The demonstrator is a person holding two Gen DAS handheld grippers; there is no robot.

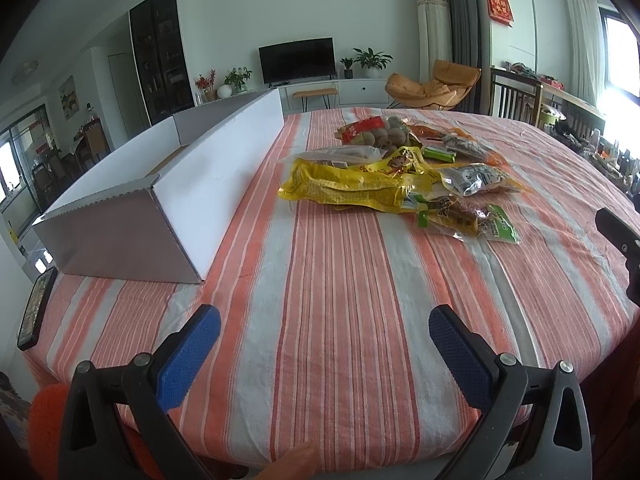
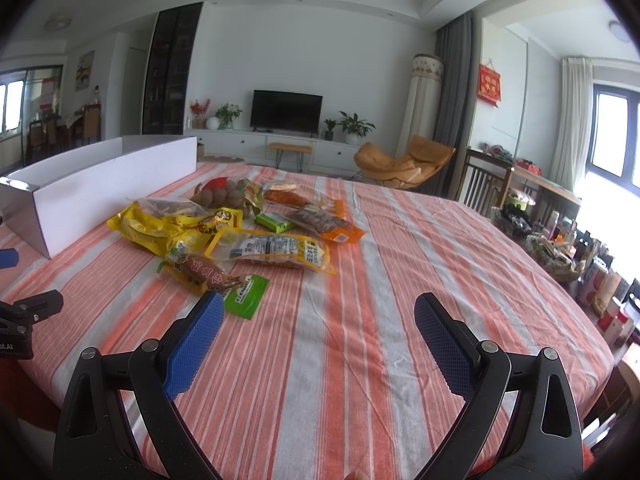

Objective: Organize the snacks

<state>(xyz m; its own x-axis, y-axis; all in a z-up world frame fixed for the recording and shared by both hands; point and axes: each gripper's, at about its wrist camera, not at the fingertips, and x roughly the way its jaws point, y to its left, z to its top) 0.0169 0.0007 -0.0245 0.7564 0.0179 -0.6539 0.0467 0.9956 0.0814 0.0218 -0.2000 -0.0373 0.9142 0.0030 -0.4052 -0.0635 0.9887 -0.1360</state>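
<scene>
A pile of snack packets (image 1: 400, 172) lies on the striped tablecloth, also in the right wrist view (image 2: 236, 232). It holds a big yellow bag (image 1: 344, 184) (image 2: 160, 228), a bag of brown round snacks (image 1: 376, 132) (image 2: 228, 196), a green-edged brown packet (image 1: 468, 220) (image 2: 216, 280) and an orange packet (image 2: 324, 220). A long white open box (image 1: 224, 168) (image 2: 92, 188) stands left of the pile. My left gripper (image 1: 324, 332) is open and empty near the table's front edge. My right gripper (image 2: 318, 316) is open and empty, just short of the green-edged packet.
A black phone (image 1: 38, 308) lies at the table's left edge. The right gripper's body (image 1: 620, 244) shows at the right of the left wrist view. Chairs and a cluttered side table (image 2: 560, 240) stand to the right. The tablecloth (image 2: 400, 280) is bare in front.
</scene>
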